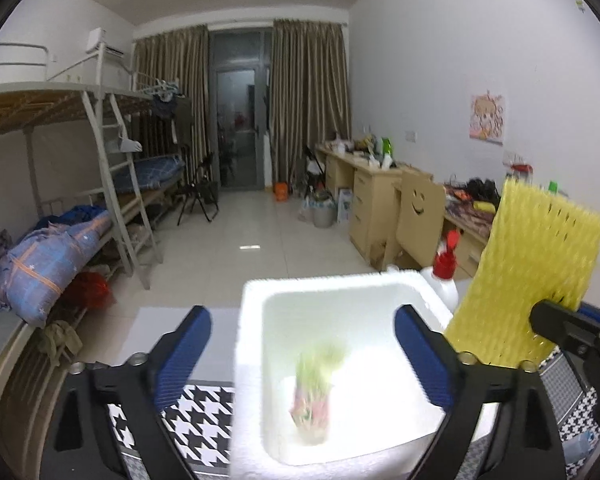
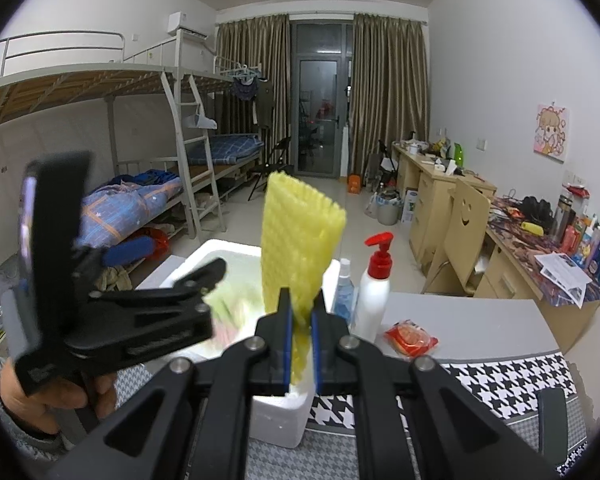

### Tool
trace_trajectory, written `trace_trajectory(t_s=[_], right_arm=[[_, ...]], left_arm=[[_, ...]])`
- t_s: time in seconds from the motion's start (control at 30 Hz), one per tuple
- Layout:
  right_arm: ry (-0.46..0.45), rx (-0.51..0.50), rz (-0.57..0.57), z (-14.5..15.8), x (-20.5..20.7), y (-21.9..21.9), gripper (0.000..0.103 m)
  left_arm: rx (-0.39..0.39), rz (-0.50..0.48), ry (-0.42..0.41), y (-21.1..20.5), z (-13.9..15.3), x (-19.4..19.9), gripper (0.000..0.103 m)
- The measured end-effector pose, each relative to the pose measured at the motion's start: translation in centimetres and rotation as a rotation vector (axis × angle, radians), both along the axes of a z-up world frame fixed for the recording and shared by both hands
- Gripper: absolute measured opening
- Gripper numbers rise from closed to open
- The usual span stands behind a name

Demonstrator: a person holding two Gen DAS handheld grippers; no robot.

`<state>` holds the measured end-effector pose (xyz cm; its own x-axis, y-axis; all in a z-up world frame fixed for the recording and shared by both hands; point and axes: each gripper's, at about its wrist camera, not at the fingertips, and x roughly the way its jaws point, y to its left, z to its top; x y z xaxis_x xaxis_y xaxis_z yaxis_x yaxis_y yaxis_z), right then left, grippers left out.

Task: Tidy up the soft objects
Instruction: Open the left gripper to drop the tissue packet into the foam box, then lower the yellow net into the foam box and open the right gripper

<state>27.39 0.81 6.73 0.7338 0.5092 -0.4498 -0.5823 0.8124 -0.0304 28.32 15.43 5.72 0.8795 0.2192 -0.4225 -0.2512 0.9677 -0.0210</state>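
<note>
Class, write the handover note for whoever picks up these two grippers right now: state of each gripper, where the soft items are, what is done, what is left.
Left gripper: open, empty, over the white foam box.
Right gripper: shut on the yellow foam net sleeve, held upright beside the box.
Done: a blurred green and pink soft item is inside the box.
Left: put the yellow sleeve into the box. The red packet on the table, by the white pump bottle, may be next; I cannot tell whether it is soft.
</note>
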Motion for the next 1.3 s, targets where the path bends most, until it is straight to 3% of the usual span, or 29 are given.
trace_trajectory(t_s=[0.5, 1.03, 1.3], right_arm=[[0.007, -0.006, 0.028, -0.1, 0.3, 1.7, 0.011], [0.102, -0.020, 0.064, -1.3, 2.1, 4.3, 0.011], [0.109, -0.081, 0.050, -2.4, 2.7, 5.7, 0.011]], left_arm=[[0.030, 0.080, -0.061, 1.9, 1.3, -3.4, 0.102], [0.065, 0.141, -0.053, 3.5, 0.4, -6.0, 0.102], [0.056, 0.144, -0.052, 3.9, 0.2, -6.5, 0.102]])
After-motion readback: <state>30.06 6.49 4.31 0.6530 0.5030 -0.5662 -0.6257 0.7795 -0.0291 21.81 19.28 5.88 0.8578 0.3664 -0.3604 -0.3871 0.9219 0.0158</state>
